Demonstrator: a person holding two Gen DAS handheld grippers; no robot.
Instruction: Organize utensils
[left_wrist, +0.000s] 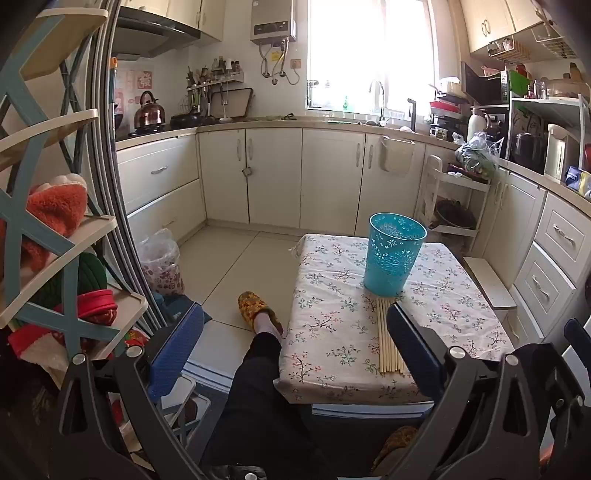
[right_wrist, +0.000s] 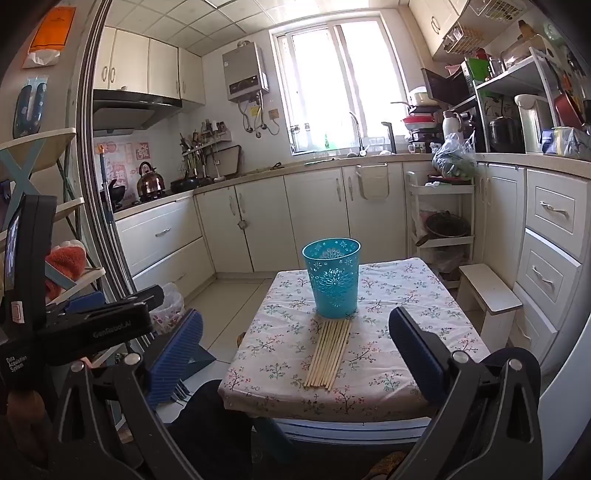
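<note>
My left gripper (left_wrist: 295, 347) hangs with its jaws wide apart and nothing between them, off the left edge of the tabletop (right_wrist: 402, 362). The chopsticks (right_wrist: 330, 352) lie bundled flat near the middle, their far ends just beside the upright blue cup (right_wrist: 332, 282) toward the far edge. My right gripper (right_wrist: 295, 354) gapes equally wide, empty, above the near edge.
</note>
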